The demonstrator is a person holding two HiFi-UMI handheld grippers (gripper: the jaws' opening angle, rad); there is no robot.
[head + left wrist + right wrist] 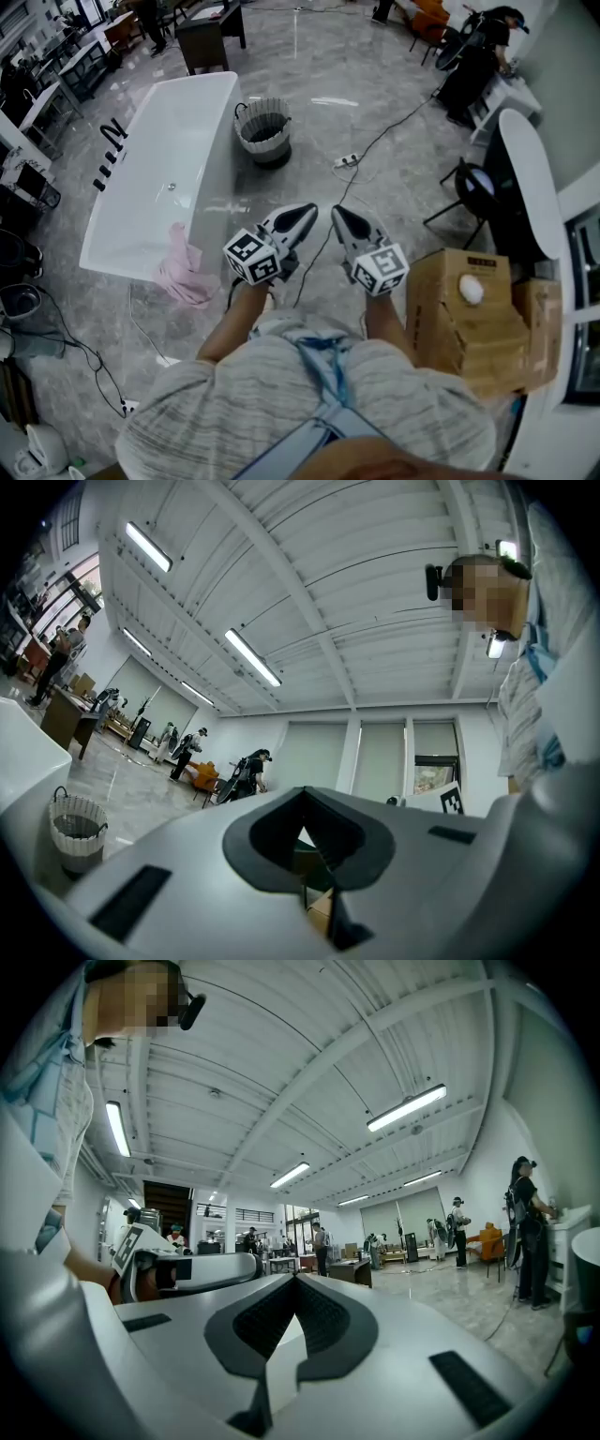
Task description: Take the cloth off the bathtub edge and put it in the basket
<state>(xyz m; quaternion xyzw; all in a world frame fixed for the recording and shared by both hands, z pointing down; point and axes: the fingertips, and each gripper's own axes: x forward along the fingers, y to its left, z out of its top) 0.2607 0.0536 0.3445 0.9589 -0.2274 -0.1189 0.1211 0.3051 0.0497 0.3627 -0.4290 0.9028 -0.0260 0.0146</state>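
A pink cloth [184, 268] hangs over the near end rim of the white bathtub [159, 141], at the lower left in the head view. A round slatted basket [262, 131] with a dark inside stands on the floor beside the tub's far right corner; in the left gripper view the basket [77, 832] is at the lower left. The person holds both grippers side by side in front of the body, to the right of the cloth and well apart from it. My left gripper [307, 213] [302, 810] is shut and holds nothing. My right gripper [337, 215] [294, 1283] is shut too, with nothing in it.
An open cardboard box [469, 314] with a white round thing on top stands at the right. A power strip [347, 161] and cables lie on the marble floor. A black chair [466, 190] and a white table [530, 173] are at the right. People stand far off.
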